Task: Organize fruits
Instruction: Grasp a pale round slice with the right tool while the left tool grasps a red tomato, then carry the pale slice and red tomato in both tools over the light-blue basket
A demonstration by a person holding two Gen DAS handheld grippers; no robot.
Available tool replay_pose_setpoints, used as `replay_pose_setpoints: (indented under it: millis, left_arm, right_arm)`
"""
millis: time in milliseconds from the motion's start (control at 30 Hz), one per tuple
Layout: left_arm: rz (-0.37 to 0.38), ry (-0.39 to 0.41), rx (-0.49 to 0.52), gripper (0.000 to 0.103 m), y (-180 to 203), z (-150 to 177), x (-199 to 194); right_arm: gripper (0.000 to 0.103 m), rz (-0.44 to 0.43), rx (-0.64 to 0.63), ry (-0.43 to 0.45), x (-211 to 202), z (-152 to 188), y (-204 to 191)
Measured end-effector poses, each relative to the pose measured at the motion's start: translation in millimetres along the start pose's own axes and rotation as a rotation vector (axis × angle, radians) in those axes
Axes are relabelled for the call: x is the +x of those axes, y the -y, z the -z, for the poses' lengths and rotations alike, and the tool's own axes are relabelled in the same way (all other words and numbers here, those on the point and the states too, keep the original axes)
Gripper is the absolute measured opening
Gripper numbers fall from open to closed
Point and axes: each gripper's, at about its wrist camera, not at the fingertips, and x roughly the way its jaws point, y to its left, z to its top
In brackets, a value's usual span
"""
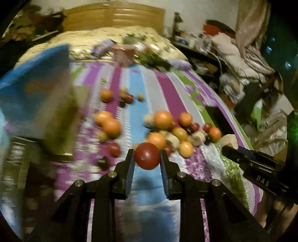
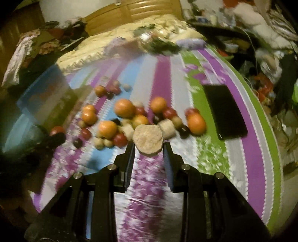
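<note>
My left gripper (image 1: 147,155) is shut on a dark red round fruit (image 1: 147,156) and holds it above the striped bedsheet (image 1: 149,83). My right gripper (image 2: 148,147) is shut on a pale beige cut slice of fruit (image 2: 148,139), also lifted; the right gripper shows at the right in the left wrist view (image 1: 229,142). Behind them lie several loose fruits: oranges (image 1: 163,119) (image 2: 124,108), small red fruits (image 1: 114,149) (image 2: 120,140), pale chunks (image 2: 167,127) and dark small ones. Both views are motion-blurred.
A blue box (image 1: 35,96) (image 2: 44,93) stands at the left on the bed. A black phone (image 2: 224,111) lies at the right on the sheet. A cream quilt (image 2: 119,42) and wooden headboard (image 1: 115,16) are behind. Clutter fills the right side off the bed.
</note>
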Motion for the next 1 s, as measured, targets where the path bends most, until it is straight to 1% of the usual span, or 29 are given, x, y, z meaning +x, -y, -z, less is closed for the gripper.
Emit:
replay_pose_setpoints:
  millis: [167, 400, 533, 733, 900, 1000]
  left_arm:
    - [-0.071, 0.055, -0.056, 0.027, -44.5, -12.8, -51.6]
    - [-0.164, 0.127, -0.161, 0.027, -115.4, -14.7, -116.4]
    - [-0.214, 0.164, -0.225, 0.027, -159.1, -9.4, -151.9]
    - [-0.286, 0.211, -0.324, 0.027, -221.3, 3.6, -197.1]
    - [-0.327, 0.232, -0.393, 0.027, -263.8, 17.5, -227.6]
    - [-0.343, 0.234, -0.422, 0.027, -284.2, 24.3, -238.9]
  right_arm:
    - [0.031, -0.049, -0.069, 0.025, -14.7, -23.5, -44.1]
    - [0.031, -0.154, -0.168, 0.051, -31.8, -50.4, -120.2]
    - [0.031, -0.216, -0.232, 0.041, -34.0, -59.8, -168.6]
    - [0.031, -0.290, -0.324, 0.013, -31.5, -64.8, -236.1]
    - [0.031, -0.337, -0.396, -0.008, -32.7, -67.0, -286.3]
    - [0.031, -0.365, -0.435, -0.036, -29.3, -67.3, -315.7]
